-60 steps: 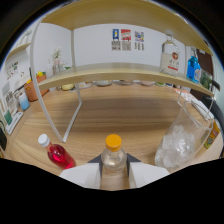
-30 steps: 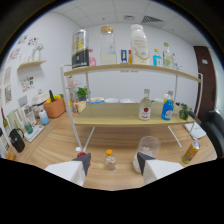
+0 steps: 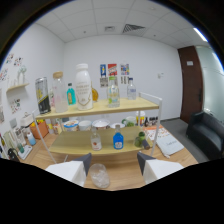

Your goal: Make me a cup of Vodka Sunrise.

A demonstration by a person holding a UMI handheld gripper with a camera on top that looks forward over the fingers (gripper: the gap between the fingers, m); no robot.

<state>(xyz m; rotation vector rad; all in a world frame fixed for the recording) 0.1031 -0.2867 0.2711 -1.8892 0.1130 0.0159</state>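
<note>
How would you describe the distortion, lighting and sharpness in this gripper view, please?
Gripper view: strong fisheye, so the shelf boards bow and a black ring frames the scene. Ceiling lights give even, soft light, brightest at the strip light. Everything is slightly soft; the labels on the white bottle are unreadable. The open claw brackets a glass.

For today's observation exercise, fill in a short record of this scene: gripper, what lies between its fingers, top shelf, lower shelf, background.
gripper: gripper open, holding nothing
between fingers: clear glass on the wooden table, gaps either side
top shelf: large white bottle, dark can, clear bottles
lower shelf: blue bottle, small clear bottle
background: posters on white wall, dark door, dark sofa
</note>
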